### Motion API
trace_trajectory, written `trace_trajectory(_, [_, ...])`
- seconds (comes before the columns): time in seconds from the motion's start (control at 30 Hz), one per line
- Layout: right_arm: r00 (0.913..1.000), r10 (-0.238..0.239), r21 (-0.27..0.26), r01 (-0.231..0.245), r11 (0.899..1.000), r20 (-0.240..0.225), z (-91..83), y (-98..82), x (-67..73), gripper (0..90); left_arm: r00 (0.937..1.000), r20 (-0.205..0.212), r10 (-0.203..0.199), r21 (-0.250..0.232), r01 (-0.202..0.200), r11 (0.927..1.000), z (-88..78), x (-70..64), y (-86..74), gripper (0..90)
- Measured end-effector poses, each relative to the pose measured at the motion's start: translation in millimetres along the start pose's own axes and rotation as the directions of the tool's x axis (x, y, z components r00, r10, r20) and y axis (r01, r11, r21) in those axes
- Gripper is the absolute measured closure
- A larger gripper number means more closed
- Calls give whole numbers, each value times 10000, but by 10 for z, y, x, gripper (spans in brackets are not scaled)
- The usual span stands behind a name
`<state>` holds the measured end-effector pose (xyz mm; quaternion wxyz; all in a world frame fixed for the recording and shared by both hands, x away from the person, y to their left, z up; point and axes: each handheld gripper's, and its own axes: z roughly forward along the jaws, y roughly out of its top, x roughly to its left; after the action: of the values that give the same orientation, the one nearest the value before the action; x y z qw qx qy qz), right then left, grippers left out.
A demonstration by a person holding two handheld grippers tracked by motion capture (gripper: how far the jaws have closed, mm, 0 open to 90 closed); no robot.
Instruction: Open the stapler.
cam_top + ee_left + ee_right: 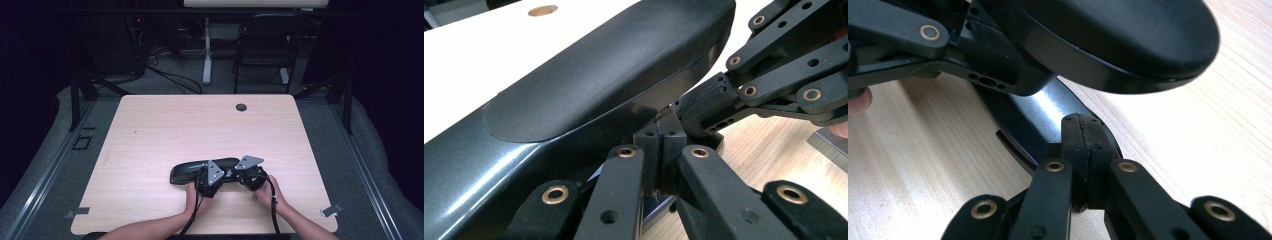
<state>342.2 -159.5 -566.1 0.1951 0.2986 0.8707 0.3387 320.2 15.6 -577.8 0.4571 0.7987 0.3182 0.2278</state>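
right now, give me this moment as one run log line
left gripper: shut, tips at black armrest pad | right gripper: shut, tips at pad's glossy base | pad: flat on table

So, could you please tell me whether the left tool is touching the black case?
Touching: in the left gripper view, the left tool, jaws shut, presses against the black case's lower edge.
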Motion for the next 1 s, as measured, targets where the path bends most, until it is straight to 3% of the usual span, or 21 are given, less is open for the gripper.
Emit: trace_trajectory(1.0, [10000, 65, -151, -66, 9999, -57, 4, -16, -4, 900, 9999, 51, -146, -259, 147, 9996, 31, -39, 9, 900])
